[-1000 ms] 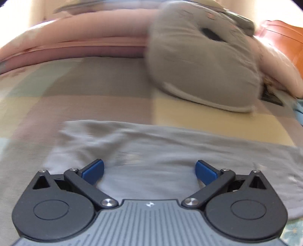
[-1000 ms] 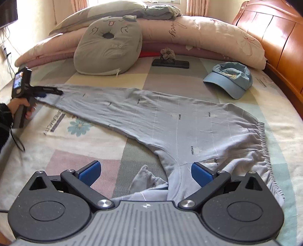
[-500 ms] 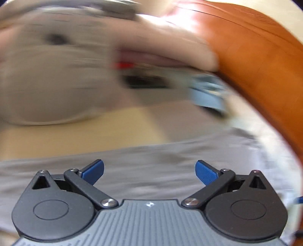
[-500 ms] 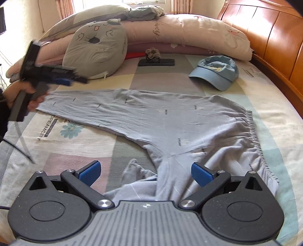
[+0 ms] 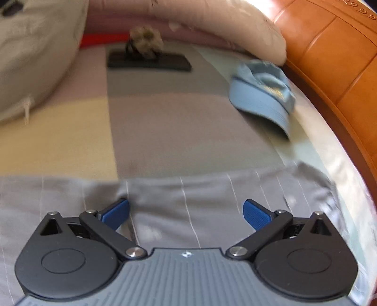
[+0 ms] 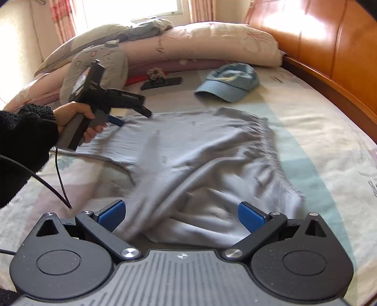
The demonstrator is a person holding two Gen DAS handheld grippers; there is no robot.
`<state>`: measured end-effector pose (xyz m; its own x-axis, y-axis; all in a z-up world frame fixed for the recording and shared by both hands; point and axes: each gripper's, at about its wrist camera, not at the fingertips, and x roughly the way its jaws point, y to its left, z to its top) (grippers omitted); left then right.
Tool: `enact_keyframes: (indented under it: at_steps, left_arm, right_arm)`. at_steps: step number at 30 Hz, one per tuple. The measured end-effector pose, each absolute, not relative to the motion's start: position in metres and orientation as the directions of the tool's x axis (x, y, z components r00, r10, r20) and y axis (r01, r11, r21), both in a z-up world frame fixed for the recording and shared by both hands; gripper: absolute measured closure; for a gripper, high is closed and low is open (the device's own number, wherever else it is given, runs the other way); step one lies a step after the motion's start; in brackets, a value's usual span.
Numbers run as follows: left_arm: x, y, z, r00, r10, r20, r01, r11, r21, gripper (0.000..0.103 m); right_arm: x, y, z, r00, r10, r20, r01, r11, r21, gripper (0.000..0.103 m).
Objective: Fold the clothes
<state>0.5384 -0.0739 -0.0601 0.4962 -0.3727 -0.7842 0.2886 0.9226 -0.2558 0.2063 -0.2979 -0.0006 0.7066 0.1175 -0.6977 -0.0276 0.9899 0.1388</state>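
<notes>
Both tools spread wide, gripping nothing: left tool (image 6: 132, 115) over trouser leg, right tool (image 6: 180, 215) above bunched grey trousers (image 6: 200, 150) on bed (image 6: 318, 131). Risk: grabbing one layer only, dragging crooked toward blue cap (image 6: 227, 82).

Daylight comes from the window (image 6: 132, 9) behind the pillows (image 6: 212, 44), with glare on the headboard (image 6: 318, 40) beside them. Both views curve at the edges. The left wrist view is motion-blurred throughout; the trousers (image 6: 200, 160) smear slightly.
</notes>
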Motion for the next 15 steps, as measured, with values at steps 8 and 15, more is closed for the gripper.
enact_keyframes:
  at_steps: [8, 15]
  left_arm:
    - [0.493, -0.109, -0.025, 0.444, -0.397, -0.803, 0.383, 0.895, -0.231, 0.001]
    - [0.457, -0.156, -0.038, 0.346, -0.447, -0.825, 0.552, 0.808, -0.206, 0.001]
  right_arm:
    - [0.194, -0.354, -0.018, 0.689, 0.112, -0.716, 0.007, 0.987, 0.161, 0.000]
    - [0.196, -0.376, -0.047, 0.631, 0.162, -0.759, -0.003, 0.978, 0.207, 0.000]
